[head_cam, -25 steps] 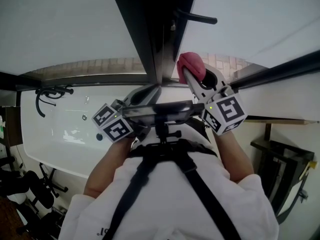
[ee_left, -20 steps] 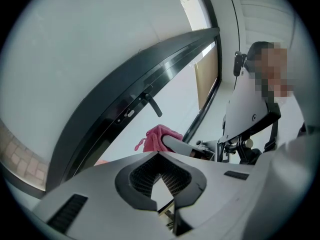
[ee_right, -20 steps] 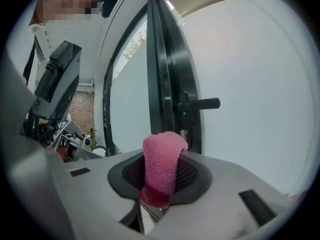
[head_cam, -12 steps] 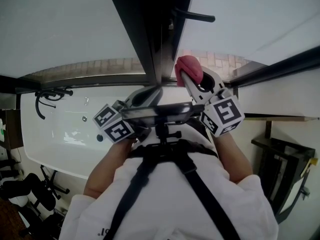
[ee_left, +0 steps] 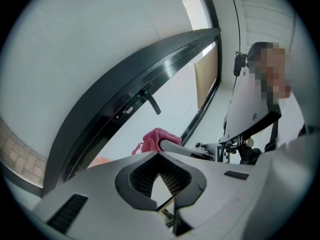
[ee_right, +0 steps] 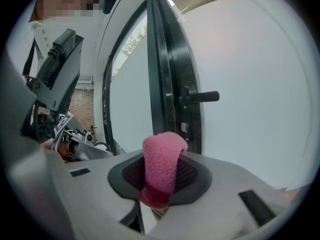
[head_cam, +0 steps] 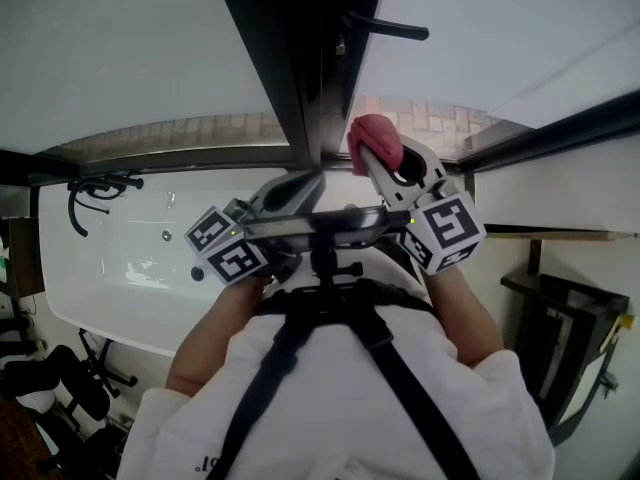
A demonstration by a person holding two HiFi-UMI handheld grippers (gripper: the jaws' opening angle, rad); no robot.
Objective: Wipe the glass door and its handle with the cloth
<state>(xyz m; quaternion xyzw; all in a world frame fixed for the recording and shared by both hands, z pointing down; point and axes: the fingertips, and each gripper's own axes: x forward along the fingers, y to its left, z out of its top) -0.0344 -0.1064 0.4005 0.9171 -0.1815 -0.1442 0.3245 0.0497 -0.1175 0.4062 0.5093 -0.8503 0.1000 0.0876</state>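
1. One pink cloth (head_cam: pixel 375 138), one glass door (head_cam: pixel 500 48) with one dark handle (head_cam: pixel 385 28), and two grippers.
2. The cloth sticks out of the right gripper's tip, close to the door's dark frame edge and below the handle; I cannot tell whether it touches.
3. The right gripper (head_cam: pixel 372 158) pinches the cloth between its jaws. The left gripper (head_cam: pixel 308 180) is pressed together on nothing, beside the frame.
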